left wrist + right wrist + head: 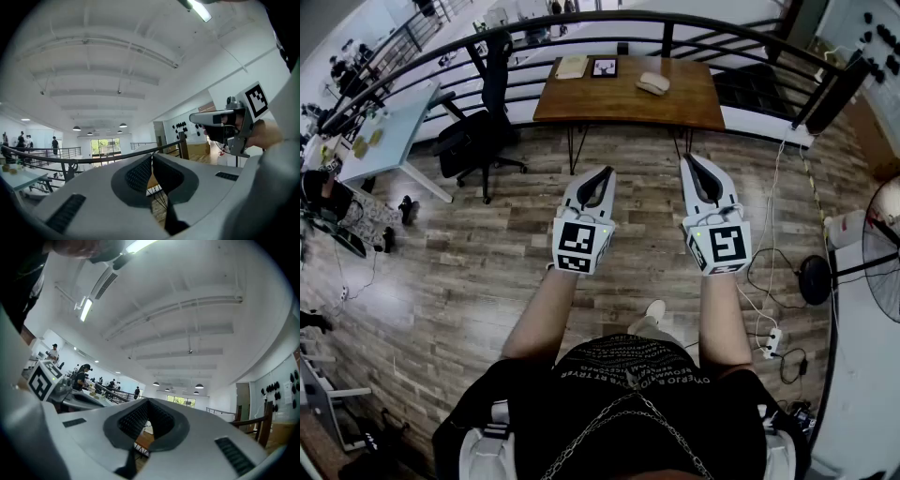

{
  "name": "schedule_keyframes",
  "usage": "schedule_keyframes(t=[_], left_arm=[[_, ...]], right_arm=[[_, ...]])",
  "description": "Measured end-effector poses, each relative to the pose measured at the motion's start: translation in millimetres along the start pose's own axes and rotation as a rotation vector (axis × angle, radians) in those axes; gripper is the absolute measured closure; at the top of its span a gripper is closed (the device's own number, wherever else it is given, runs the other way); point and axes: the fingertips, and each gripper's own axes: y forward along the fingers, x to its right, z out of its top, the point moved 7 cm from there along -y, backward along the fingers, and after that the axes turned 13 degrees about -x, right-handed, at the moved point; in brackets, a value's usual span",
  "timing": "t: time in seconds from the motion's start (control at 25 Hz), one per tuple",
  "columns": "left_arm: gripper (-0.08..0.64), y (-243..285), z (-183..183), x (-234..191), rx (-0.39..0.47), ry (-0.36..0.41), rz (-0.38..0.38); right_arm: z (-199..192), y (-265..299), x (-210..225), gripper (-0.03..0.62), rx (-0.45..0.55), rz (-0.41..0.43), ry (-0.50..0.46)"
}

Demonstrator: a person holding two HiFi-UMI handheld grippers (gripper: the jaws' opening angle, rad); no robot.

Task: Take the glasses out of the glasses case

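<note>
A beige glasses case (652,83) lies closed on the brown wooden table (675,105) at the far side of the head view; no glasses show. Both grippers hang in the air over the floor, well short of the table, and point toward it. My left gripper (605,172) is shut with nothing between its fingers; its tips also meet in the left gripper view (152,157). The right gripper (690,160) is shut and empty too, its pads together in the right gripper view (148,402). Each gripper view looks mostly at the ceiling.
On the table also lie a beige pad (572,66) and a black-framed marker card (604,67). A black office chair (483,127) stands left of it, a black railing (581,21) behind. A fan (881,248) and floor cables with a power strip (769,339) are at the right.
</note>
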Motion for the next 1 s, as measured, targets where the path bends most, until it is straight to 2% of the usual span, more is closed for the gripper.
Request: schedule_keyframes(t=[0.12,0.32,0.44,0.64,0.76,1.0], left_arm=[[0.528,-11.4,0.5,-2.1,0.026,-0.038,0.050],[0.527,-15.2,1.8,-2.2,0.050,-0.009,0.072],[0.526,-0.8,-2.4,-2.9,0.039,-0.043,0.064],[0.528,25.8,-6.9,8.2,0.017,-0.016,0.024],[0.528,42.6,-3.4,14.4,0.019,-0.002,0.026],[0.528,77.3,10.6,27.3,0.021,-0.036,0.015]], right_arm=[[-25.0,-10.3,5.1,0.577,-0.036,0.035,0.031],[-48.2,-13.7,16.3,0.577,-0.080,0.014,0.028],[-58.9,-12.5,24.5,0.577,-0.103,0.025,0.047],[-76.8,-13.4,32.6,0.577,-0.133,0.036,0.071],[-83.8,-11.3,45.5,0.577,-0.148,0.031,0.080],[-86.5,-4.6,80.8,0.577,-0.148,0.037,0.084]])
